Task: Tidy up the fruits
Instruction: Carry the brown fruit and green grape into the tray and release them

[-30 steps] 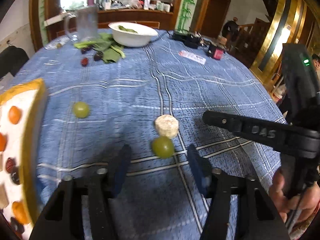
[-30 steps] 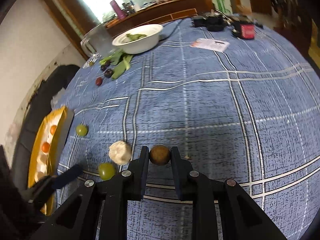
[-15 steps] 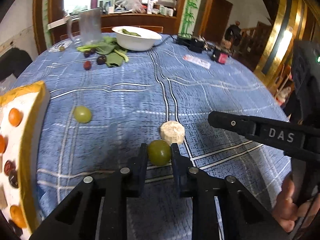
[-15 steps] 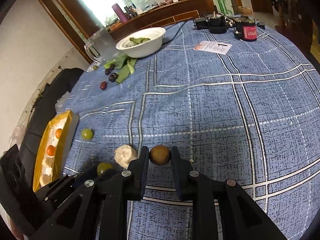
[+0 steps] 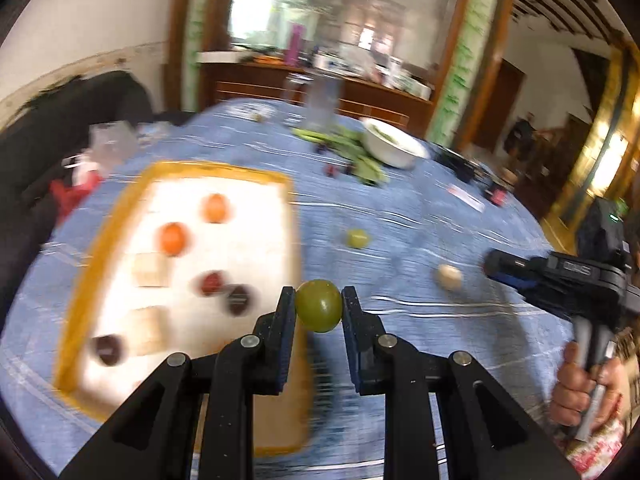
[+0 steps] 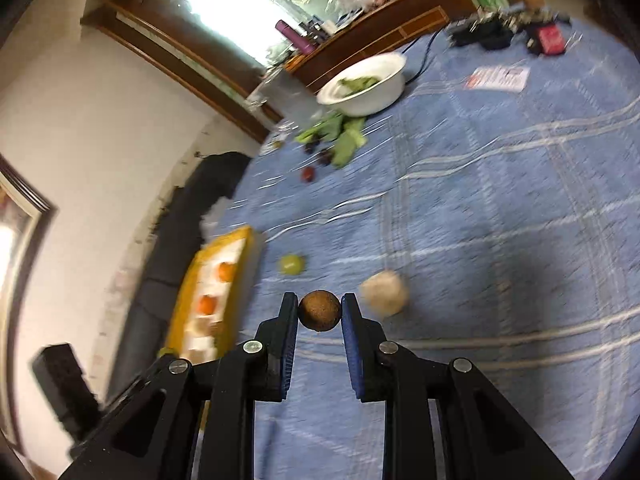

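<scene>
My left gripper (image 5: 319, 308) is shut on a green grape (image 5: 319, 310) and holds it above the right edge of the yellow-rimmed white tray (image 5: 120, 208). The tray holds orange, dark red and pale pieces. My right gripper (image 6: 319, 312) is shut on a small brown round fruit (image 6: 320, 311), held above the blue checked tablecloth. It also shows at the right of the left wrist view (image 5: 496, 270). A second green grape (image 5: 357, 238) (image 6: 291, 265) and a pale round piece (image 5: 449, 276) (image 6: 385, 293) lie on the cloth. The tray shows at the left of the right wrist view (image 6: 192, 280).
A white bowl (image 6: 362, 80) with greens, loose green leaves (image 6: 344, 140) and dark red fruits (image 6: 308, 174) sit at the far side. A glass jug (image 5: 322, 104), a card (image 6: 498, 78) and black and red devices (image 6: 548, 38) stand further back. A dark sofa (image 5: 60, 128) lies beyond the table's left edge.
My left gripper closed on the green grape, lifted it and swung left over the tray. My right gripper kept the brown fruit and tilted left while rising.
</scene>
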Available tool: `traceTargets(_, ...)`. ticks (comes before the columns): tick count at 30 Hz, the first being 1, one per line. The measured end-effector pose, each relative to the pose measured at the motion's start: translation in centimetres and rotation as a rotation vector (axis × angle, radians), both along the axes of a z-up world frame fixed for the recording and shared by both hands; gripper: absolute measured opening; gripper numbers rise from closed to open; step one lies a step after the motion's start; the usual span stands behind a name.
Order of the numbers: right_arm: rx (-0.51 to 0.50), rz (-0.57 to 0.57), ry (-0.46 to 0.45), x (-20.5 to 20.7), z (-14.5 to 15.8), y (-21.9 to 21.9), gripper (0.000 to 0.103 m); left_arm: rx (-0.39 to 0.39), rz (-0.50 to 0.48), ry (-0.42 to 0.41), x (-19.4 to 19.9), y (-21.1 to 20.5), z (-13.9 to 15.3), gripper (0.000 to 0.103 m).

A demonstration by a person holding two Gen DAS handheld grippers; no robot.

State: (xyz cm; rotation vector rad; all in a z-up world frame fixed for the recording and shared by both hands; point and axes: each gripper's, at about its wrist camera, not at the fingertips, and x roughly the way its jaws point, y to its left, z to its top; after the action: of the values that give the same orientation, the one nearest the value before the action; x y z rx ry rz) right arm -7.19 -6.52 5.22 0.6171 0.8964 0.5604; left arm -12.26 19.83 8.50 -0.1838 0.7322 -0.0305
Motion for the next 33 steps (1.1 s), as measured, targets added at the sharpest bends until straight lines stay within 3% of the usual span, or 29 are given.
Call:
traceTargets(4,-0.069,0.099,-0.032,-1.0,1.8,5.6,0.024,-0.018,0.089,0.021,-0.8,4.0,-1.0,0.022)
traceTargets(11,-0.254,0.253,-0.082,-2.1,2.8,17.0,0.024,-0.024,0.145,0.066,-1.9,7.1,-3.2,0.022)
traceTargets(17,-0.420,0.280,-0.124,-1.1,2.0,22.8,0.025,-0.054,0.187,0.081,-1.8,9.0,-4.0,0.022)
traceTargets(23,-0.526,0.286,-0.148,-0.3,1.0,25.6,0.025,-0.078,0.225,0.095,-1.8,10.5,-4.4,0.023)
traceTargets(25,-0.541,0.277,-0.151,0.1,0.8,25.9,0.037,-0.094,0.231,0.095,-2.0,10.9,-4.4,0.033)
traceTargets(26,-0.546,0.265,-0.157,0.1,0.8,25.9,0.041,-0.097,0.235,0.093,-2.0,11.1,-4.4,0.052)
traceTargets(27,-0.547,0.256,-0.161,0.1,0.9,25.9,0.045,-0.099,0.238,0.086,-2.2,11.2,-4.3,0.062)
traceTargets(33,-0.504,0.209,-0.166,-0.7,2.2,23.6,0.045,-0.073,0.226,0.070,-2.8,10.3,-3.6,0.066)
